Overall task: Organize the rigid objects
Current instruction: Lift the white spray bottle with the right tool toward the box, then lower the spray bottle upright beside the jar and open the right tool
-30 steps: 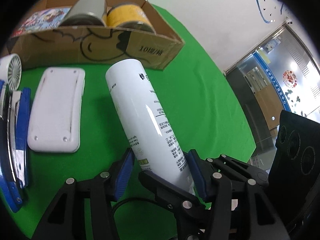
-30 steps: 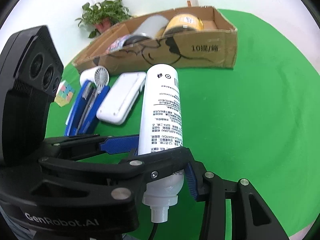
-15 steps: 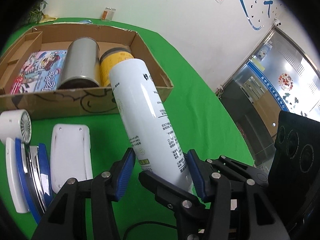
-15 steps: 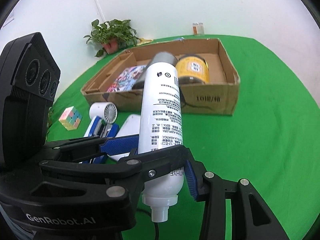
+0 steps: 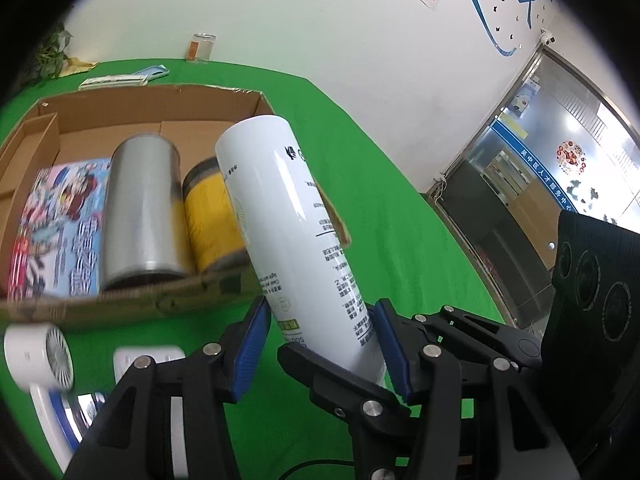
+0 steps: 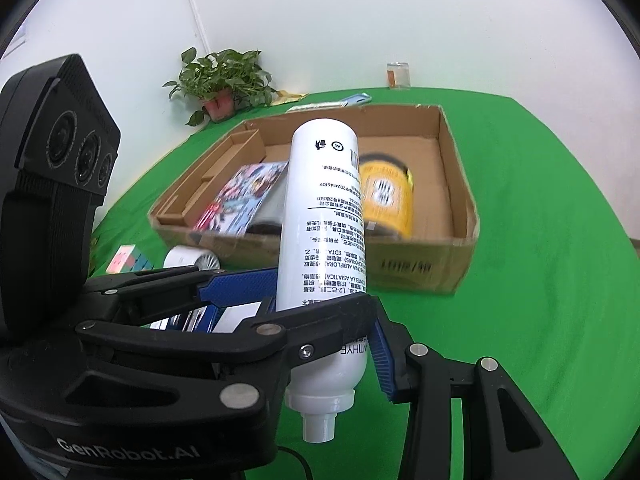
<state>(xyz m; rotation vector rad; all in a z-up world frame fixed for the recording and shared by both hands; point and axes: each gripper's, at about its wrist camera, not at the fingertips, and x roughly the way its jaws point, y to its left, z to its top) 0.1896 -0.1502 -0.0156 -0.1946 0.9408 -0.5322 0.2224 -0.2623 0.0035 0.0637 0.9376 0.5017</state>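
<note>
White bottle [image 5: 298,236] held off the green cloth [image 5: 400,248], nozzle end down and flat base up, tilted toward the cardboard box [image 5: 132,304]; both grippers grasp its lower body at once; left gripper [image 5: 320,344] has its blue pads [image 5: 250,346] on either side of the bottle, the right-hand pad touching, the left-hand pad close against it though contact there is hard to tell; right gripper [image 6: 324,304] pinches the same bottle [image 6: 326,224] just above its neck, the white nozzle [image 6: 318,424] sticking out below the fingers; in the right wrist view the bottle stands near upright in front of the box [image 6: 420,268]; box sits open on the cloth, holding a colourful printed book [image 5: 56,228] lying flat at its left, a silver can [image 5: 142,212] on its side next to that, and a yellow can [image 5: 210,216] touching the silver one; right part of the box floor bare cardboard; outside the box on the near side, a small white fan [image 5: 40,356], a white flat case [image 5: 148,360] partly hidden by the gripper, and a blue stapler [image 5: 60,412] at the frame edge; a pastel puzzle cube [image 6: 128,260] lies further left on the cloth; potted plant [image 6: 220,84] and a small glass jar [image 6: 398,75] stand by the wall.
</note>
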